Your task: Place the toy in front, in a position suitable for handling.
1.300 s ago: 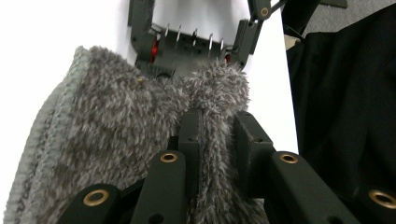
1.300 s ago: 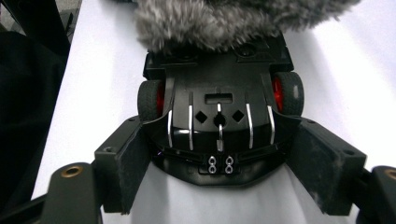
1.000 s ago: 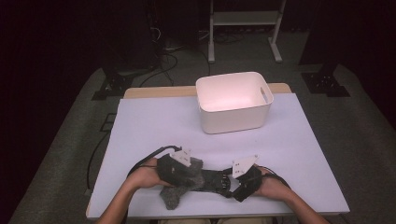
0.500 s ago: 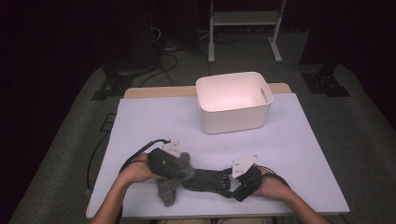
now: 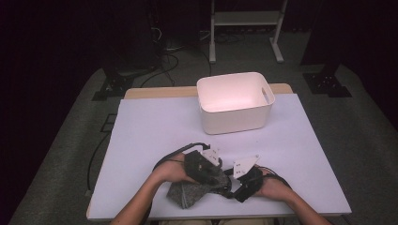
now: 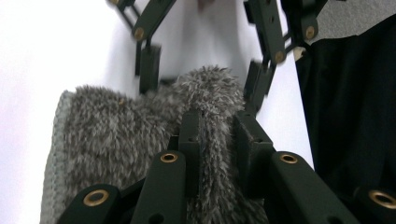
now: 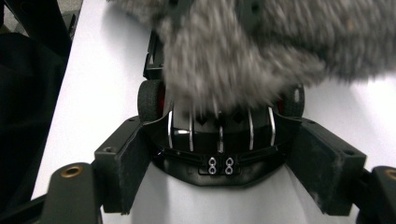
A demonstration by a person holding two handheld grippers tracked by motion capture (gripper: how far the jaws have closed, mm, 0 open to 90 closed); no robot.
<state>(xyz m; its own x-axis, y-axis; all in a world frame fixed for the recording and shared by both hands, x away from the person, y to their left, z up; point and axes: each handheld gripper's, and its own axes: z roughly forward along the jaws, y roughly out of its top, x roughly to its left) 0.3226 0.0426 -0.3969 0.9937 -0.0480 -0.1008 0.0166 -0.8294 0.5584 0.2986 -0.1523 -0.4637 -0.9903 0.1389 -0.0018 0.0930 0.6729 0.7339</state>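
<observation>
My left gripper (image 6: 218, 126) is shut on a fold of a grey fuzzy cloth (image 6: 121, 126). In the high view it (image 5: 209, 168) sits near the table's front edge, with the cloth (image 5: 187, 194) hanging below it onto the table. My right gripper (image 7: 229, 161) is shut on a black toy car (image 7: 219, 140) with chrome pipes, one pad against each of its sides. The cloth (image 7: 243, 51) lies blurred over the car's far end. In the high view the right gripper (image 5: 244, 180) is just right of the left one, the two nearly touching.
A white plastic bin (image 5: 234, 101) with handle slots stands at the back middle of the white table (image 5: 150, 122). The person's forearms come in at the bottom edge. Dark stands and cables are on the floor beyond the table.
My left gripper swung left with the cloth, then came back right, bringing it over the car. The right gripper stayed put.
</observation>
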